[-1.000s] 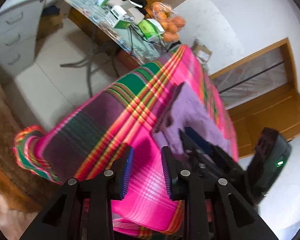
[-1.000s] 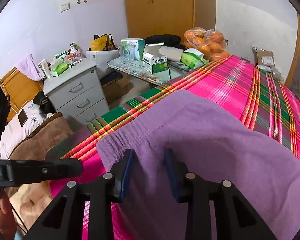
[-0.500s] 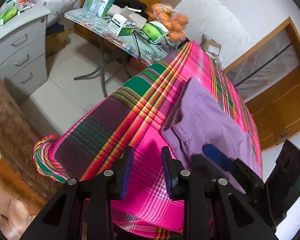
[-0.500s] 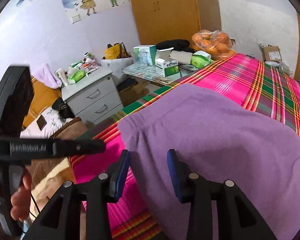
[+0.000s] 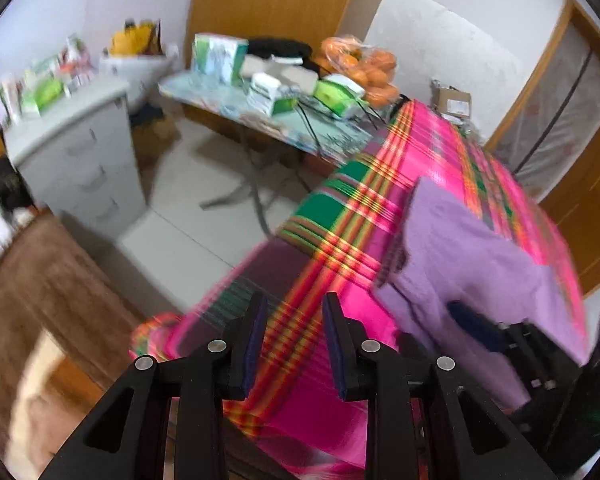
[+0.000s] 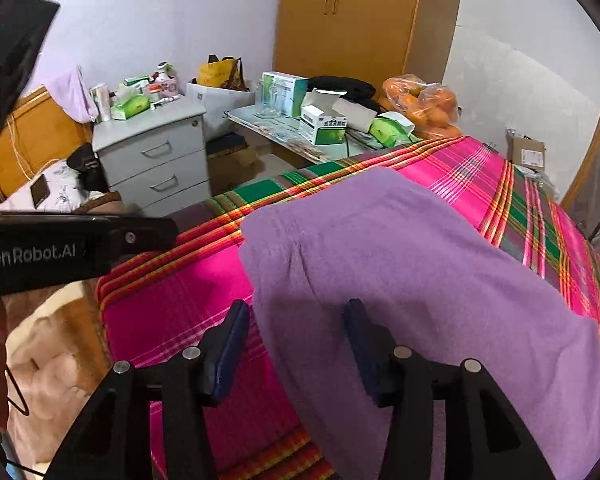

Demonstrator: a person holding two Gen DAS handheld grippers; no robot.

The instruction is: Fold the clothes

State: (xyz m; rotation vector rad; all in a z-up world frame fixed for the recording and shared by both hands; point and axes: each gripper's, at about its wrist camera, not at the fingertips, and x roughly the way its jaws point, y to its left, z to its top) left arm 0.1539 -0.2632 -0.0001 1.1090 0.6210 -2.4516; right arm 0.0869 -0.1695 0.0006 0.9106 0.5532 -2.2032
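Observation:
A purple garment (image 6: 400, 260) lies folded on the pink plaid tablecloth (image 6: 172, 320), its left edge near the table's corner. My right gripper (image 6: 296, 344) is open just above the garment's near left edge, with the left finger over the cloth and the right finger over the purple fabric. In the blurred left wrist view the garment (image 5: 460, 248) sits to the right. My left gripper (image 5: 294, 328) is open with nothing in it, hovering over the tablecloth's (image 5: 340, 220) near corner, left of the garment. The right gripper's dark body (image 5: 480, 328) shows beside it.
A grey drawer cabinet (image 6: 156, 152) stands left of the table. Behind it a folding table (image 6: 284, 128) carries boxes and a bag of oranges (image 6: 424, 100). A brown and cream blanket (image 6: 48, 340) lies at the lower left. The left gripper's body (image 6: 60, 248) crosses the left side.
The right gripper's fingers have spread wider and drawn back toward the garment's near edge. The left gripper has swung, its view levelling toward the room, with its gap unchanged.

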